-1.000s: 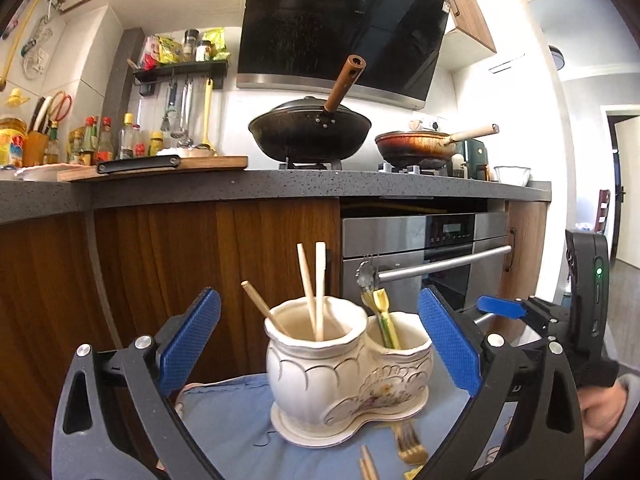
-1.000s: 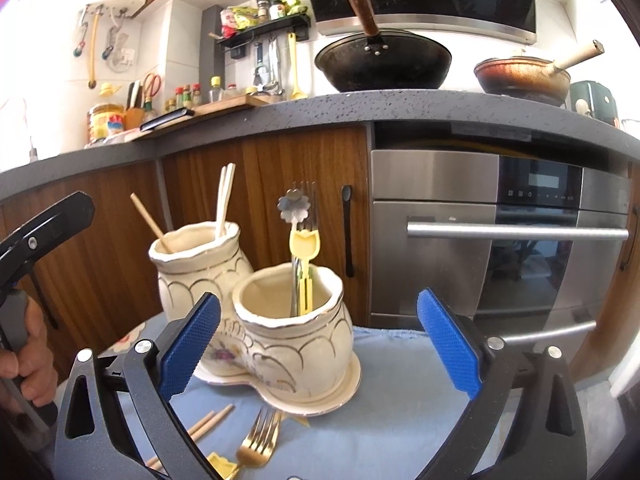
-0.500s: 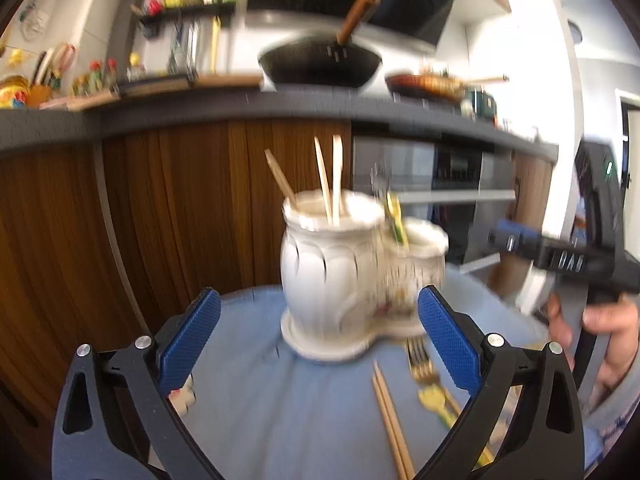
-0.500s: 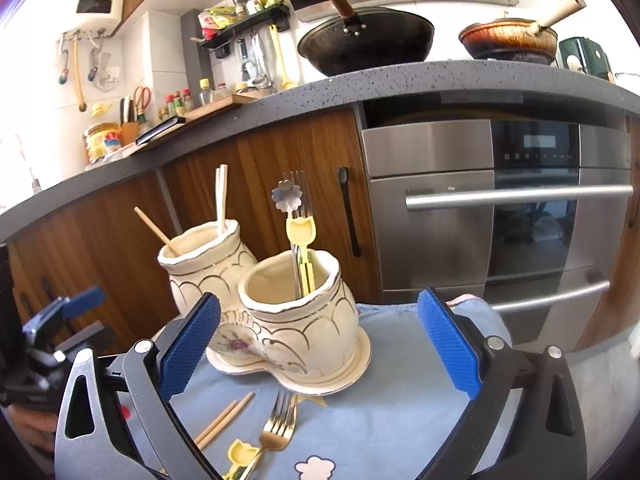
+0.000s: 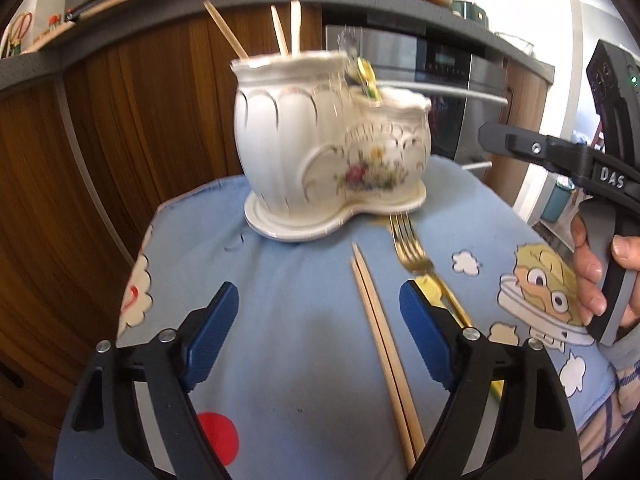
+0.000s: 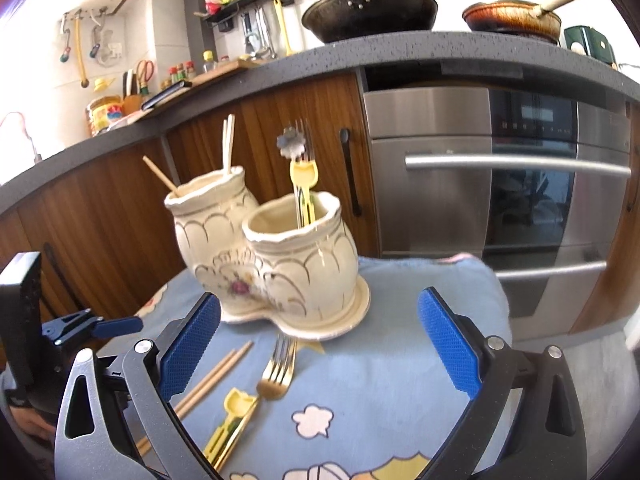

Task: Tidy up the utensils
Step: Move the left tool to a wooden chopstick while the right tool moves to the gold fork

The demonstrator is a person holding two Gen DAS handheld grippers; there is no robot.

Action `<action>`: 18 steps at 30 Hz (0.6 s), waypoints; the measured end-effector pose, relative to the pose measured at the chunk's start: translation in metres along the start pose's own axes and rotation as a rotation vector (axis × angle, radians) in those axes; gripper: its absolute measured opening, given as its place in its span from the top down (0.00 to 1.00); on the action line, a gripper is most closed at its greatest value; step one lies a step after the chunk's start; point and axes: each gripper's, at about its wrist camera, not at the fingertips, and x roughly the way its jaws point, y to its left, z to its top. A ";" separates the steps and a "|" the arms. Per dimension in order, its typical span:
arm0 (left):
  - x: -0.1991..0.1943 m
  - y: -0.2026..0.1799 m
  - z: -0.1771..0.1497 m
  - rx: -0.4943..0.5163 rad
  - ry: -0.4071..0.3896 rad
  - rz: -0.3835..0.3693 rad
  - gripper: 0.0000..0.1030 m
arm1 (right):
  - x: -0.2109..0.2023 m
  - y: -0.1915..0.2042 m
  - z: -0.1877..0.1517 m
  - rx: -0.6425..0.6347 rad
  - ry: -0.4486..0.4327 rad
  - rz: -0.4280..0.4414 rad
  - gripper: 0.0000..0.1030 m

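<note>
A: What do we have on the surface (image 5: 288, 360)?

B: We see a blue cloth with cartoon prints covering it, and on it a cream double holder (image 5: 320, 136) (image 6: 272, 256) with gold scallop lines and a small flower painting, both cups sharing one wavy saucer base. It stands at the far side of the cloth, in front of the wooden cabinets.

A: And what is in it?

B: In the taller cup we count three pale wooden sticks (image 5: 280, 32) (image 6: 228, 144) poking up, one of them leaning away from the other two. In the lower cup we see a few forks (image 6: 302, 176) standing up, one with a yellow handle end.

A: What lies loose?

B: A pair of chopsticks (image 5: 384, 340) (image 6: 212, 376) lies side by side on the cloth, near end towards us, tips close to the saucer. Just beside them lies a gold fork (image 5: 412, 248) (image 6: 276, 368) with a yellow handle, its tines pointing at the holder.

A: How is our left tool (image 5: 316, 332)?

B: Its blue pads are spread but have just been closing in a little. It is tilted down at the cloth, with nothing pinched; the chopsticks pass under the gap near the right pad.

A: And the right tool (image 6: 320, 344)?

B: Spread wide and holding nothing, with the loose fork and the saucer edge seen between its pads. In the left view we see a hand (image 5: 600, 272) wrapped round its grip.
</note>
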 end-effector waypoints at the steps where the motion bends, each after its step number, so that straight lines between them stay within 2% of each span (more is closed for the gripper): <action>1: 0.003 -0.001 0.000 0.002 0.015 -0.005 0.25 | 0.000 -0.001 -0.003 0.004 0.012 -0.002 0.05; 8: 0.023 -0.003 -0.008 0.007 0.110 -0.034 0.47 | -0.001 -0.001 -0.017 0.012 0.070 -0.005 0.05; 18: 0.031 0.000 -0.009 -0.005 0.158 -0.080 0.51 | 0.000 0.008 -0.029 -0.009 0.114 0.009 0.05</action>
